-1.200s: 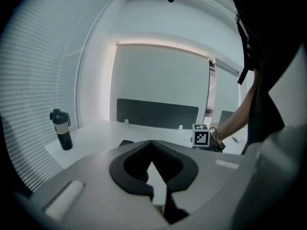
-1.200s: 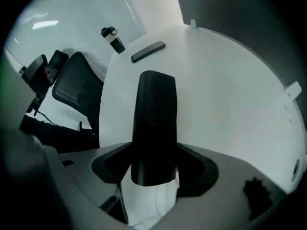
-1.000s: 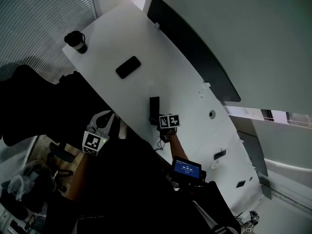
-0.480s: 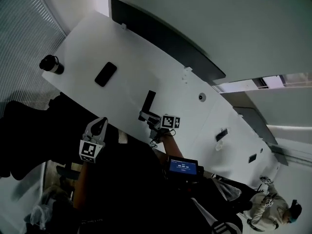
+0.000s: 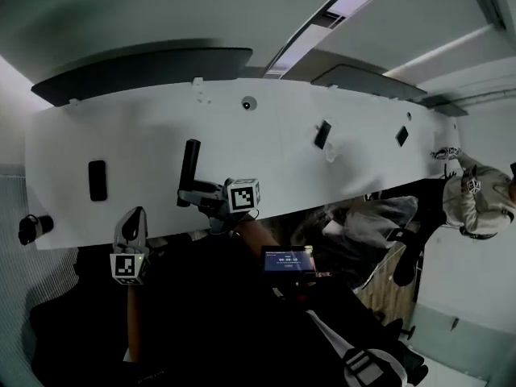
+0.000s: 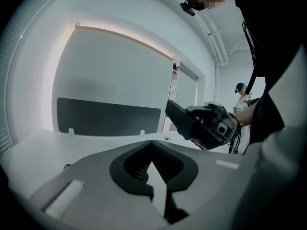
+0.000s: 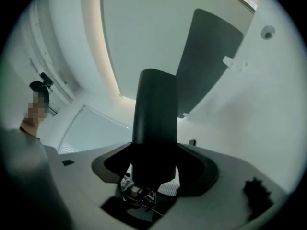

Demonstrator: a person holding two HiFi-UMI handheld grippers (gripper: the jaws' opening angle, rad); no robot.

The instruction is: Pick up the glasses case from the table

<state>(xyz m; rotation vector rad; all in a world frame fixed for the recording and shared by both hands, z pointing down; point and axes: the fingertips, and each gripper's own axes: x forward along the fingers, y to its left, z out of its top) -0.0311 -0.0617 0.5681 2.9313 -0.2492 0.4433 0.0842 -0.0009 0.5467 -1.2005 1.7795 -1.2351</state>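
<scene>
At the far left edge of the long white table (image 5: 145, 135) stands a dark cup (image 5: 34, 226). Near it a flat dark slab (image 5: 97, 180) lies on the top; it may be a phone, but I can't tell. Next along, the left gripper (image 5: 133, 216) hangs off the near edge of the table, its jaws drawn together on nothing.

Just right of that is the glasses case (image 5: 189, 164), a dark, rounded bar. The right gripper (image 5: 189, 195) has it pinched by one end between its jaws. The left gripper view shows the case up in the air, clear of the white surface. A small lit screen (image 5: 286, 260) glows by the person's right forearm, below the table edge.

A low dark panel (image 5: 145, 67) runs along the back of the table, with a second panel (image 5: 367, 81) further right. There is a small round fitting (image 5: 249, 103) near the back edge. Two small dark items (image 5: 322, 134) and (image 5: 401, 135) sit well apart toward the right. Pale light strips cross the ceiling. Beyond the table's right end is another person (image 5: 476, 200) in light clothes.
</scene>
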